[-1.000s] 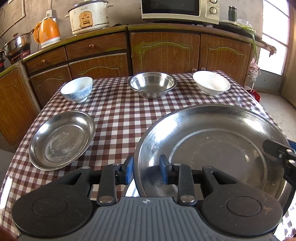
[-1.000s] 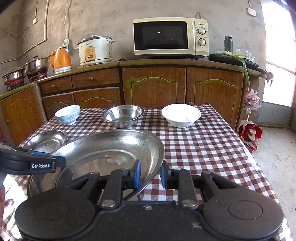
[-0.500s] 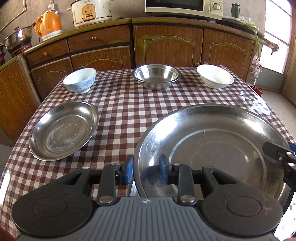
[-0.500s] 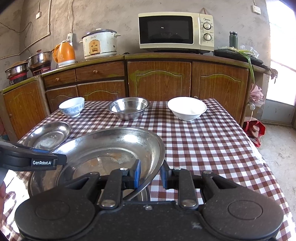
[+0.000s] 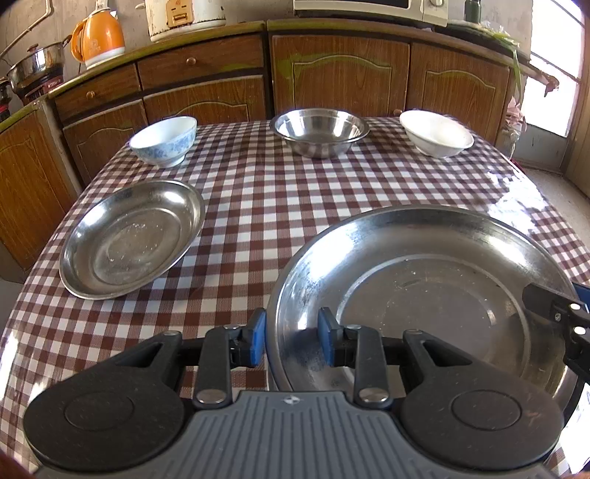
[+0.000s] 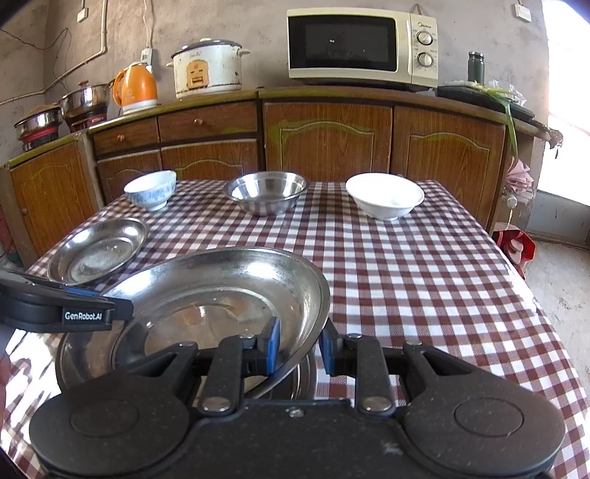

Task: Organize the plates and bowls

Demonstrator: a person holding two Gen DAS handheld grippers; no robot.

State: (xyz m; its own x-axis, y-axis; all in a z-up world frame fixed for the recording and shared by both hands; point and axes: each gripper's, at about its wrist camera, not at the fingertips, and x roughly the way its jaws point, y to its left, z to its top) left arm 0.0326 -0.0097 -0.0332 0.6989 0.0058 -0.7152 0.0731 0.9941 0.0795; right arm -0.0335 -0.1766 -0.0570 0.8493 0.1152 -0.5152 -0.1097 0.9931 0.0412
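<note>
Two close wrist views facing cabinets, sharing checkered table

**A sunlit kitchen**

Wooden cabinets line a rough plaster wall. On them stand a microwave, rice cooker and orange kettle. Daylight pours through a window at right onto the concrete floor.

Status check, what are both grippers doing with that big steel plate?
Left gripper and right gripper each clamp the large steel plate's rim, opposite sides. Another steel dish shows beneath it. Small steel plate sits apart, left.
</note>
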